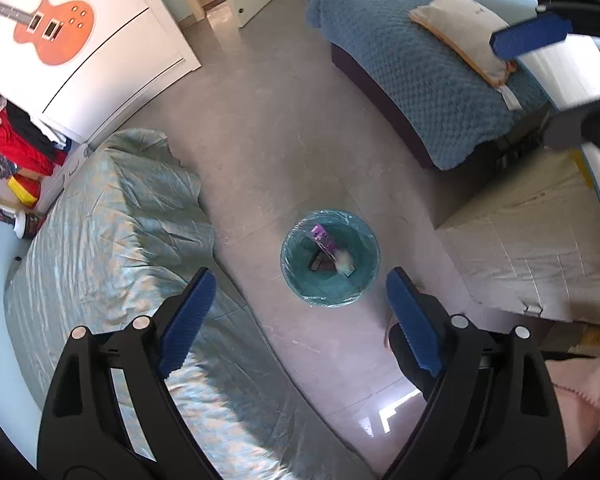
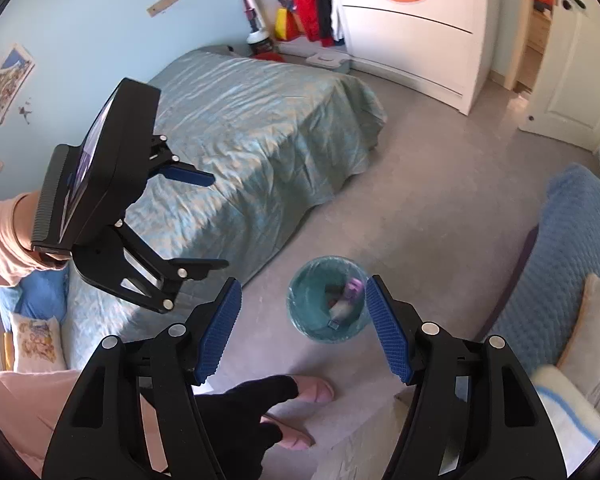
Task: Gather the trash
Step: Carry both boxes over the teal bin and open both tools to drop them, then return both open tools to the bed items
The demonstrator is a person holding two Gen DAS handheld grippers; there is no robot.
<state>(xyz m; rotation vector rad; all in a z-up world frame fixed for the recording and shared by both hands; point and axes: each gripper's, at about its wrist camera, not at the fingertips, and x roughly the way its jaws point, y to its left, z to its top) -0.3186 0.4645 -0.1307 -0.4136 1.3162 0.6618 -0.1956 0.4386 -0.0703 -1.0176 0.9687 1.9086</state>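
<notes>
Left gripper [image 1: 300, 314] spread wide above the bin [image 1: 330, 258]

The lined bin stands on the floor between two beds, holding a purple packet [image 1: 322, 238] and what may be crumpled paper.

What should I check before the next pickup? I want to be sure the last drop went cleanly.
1. Left gripper empty: ok, jaws wide apart, nothing between the pads.
2. Right gripper empty: ok, jaws apart, nothing held.
3. Dropped trash inside the bin: ok, a purple wrapper and other scraps lie in the bin's liner.
4. Bin upright on the floor: ok.
5. Trash missed onto the floor around the bin: ok, none visible there.
6. More trash left to collect: cannot tell, none shows on either bed in these views.
</notes>
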